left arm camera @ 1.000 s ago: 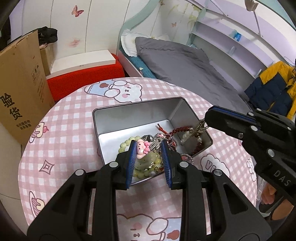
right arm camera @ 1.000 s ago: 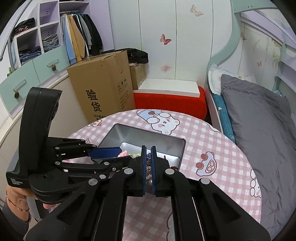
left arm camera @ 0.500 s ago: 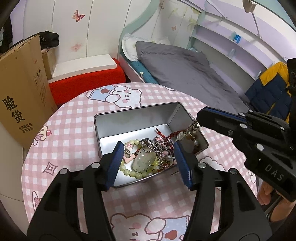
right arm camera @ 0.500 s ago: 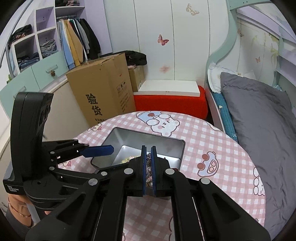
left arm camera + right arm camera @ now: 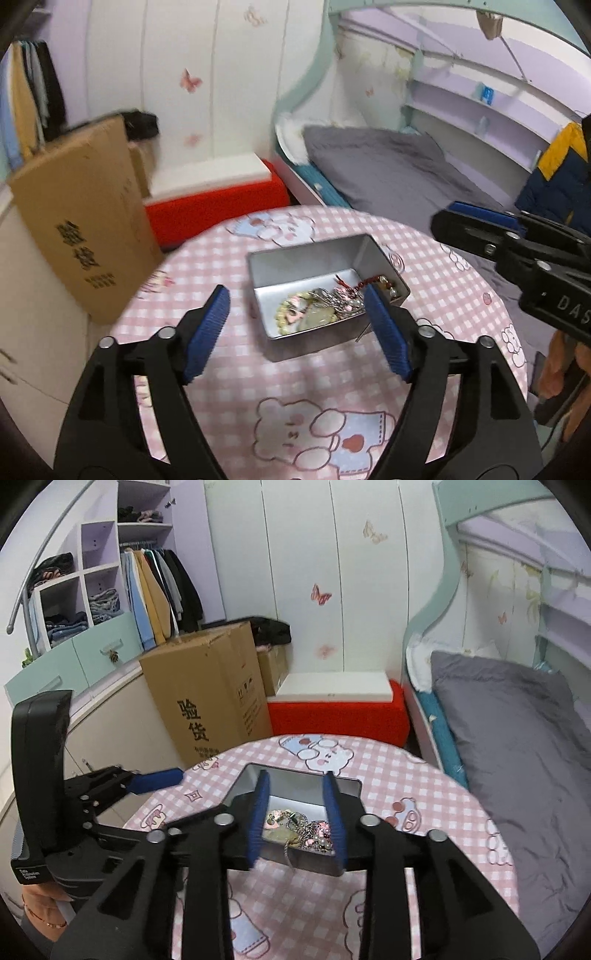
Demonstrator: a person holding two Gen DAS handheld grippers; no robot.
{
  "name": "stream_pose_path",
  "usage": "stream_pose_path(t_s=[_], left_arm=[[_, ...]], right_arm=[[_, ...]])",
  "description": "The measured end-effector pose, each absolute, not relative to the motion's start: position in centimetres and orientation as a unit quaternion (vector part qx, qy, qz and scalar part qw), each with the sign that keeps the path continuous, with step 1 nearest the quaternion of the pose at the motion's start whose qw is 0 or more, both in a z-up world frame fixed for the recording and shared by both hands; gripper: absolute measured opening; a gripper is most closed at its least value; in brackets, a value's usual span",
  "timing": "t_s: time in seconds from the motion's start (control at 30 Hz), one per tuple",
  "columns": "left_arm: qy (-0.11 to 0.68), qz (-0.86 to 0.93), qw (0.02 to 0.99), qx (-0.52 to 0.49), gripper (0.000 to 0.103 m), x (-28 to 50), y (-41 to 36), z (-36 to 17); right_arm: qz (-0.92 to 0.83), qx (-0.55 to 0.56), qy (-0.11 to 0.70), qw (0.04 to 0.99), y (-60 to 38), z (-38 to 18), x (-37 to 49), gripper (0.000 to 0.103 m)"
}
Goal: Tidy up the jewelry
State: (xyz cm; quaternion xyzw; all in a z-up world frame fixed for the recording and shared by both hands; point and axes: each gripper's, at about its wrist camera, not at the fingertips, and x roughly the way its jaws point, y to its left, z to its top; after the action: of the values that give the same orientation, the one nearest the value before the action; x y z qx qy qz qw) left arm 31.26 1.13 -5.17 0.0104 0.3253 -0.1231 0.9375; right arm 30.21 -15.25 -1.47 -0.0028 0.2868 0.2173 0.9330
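A silver metal tin [image 5: 295, 262] [image 5: 295, 780] sits on the round pink checked table [image 5: 303, 373]. Inside lies a tangle of jewelry [image 5: 321, 306] [image 5: 299, 829]: a pale green bead bracelet, a pink charm, silver chains and dark red beads. A thin chain end hangs over the tin's near wall in the right wrist view. My left gripper [image 5: 295, 325] is open wide and empty, raised in front of the tin. My right gripper [image 5: 297, 812] is open and empty above the tin; it also shows at the right of the left wrist view [image 5: 480, 218].
A tall cardboard box [image 5: 210, 698] stands left of the table. A red bench with a white top [image 5: 336, 705] is behind it. A bed with a grey cover [image 5: 517, 716] runs along the right. A wardrobe [image 5: 92, 602] is at far left.
Both grippers have opened and pulled back and up from the tin. The right gripper has let go of the beaded piece, which now lies in the tin.
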Motion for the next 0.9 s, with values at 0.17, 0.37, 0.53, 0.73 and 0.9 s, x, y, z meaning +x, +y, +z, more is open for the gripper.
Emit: stream_pose_path(t_s=[0.17, 0.37, 0.53, 0.73, 0.9], left_arm=[[0.287, -0.095, 0.953, 0.036, 0.09, 27.1, 1.4, -2.9], [0.228, -0.052, 0.97, 0.07, 0.091, 20.8, 1.3, -0.9], [0.182, -0.043, 0.98, 0.062, 0.093, 15.5, 1.8, 0.6], [0.139, -0.035, 0.989, 0.041, 0.095, 9.1, 2.3, 1.4], [0.118, -0.026, 0.992, 0.036, 0.096, 5.1, 2.2, 1.2]], right_arm=[[0.211, -0.017, 0.252, 0.944, -15.5, 0.2, 25.9, 0.055], [0.182, -0.046, 0.208, 0.96, -15.1, 1.5, 20.2, 0.072], [0.155, -0.052, 0.167, 0.972, -15.0, 1.8, 15.0, 0.083], [0.139, -0.043, 0.137, 0.98, -15.0, 0.8, 9.4, 0.091], [0.125, -0.035, 0.114, 0.985, -15.0, 0.4, 5.9, 0.093]])
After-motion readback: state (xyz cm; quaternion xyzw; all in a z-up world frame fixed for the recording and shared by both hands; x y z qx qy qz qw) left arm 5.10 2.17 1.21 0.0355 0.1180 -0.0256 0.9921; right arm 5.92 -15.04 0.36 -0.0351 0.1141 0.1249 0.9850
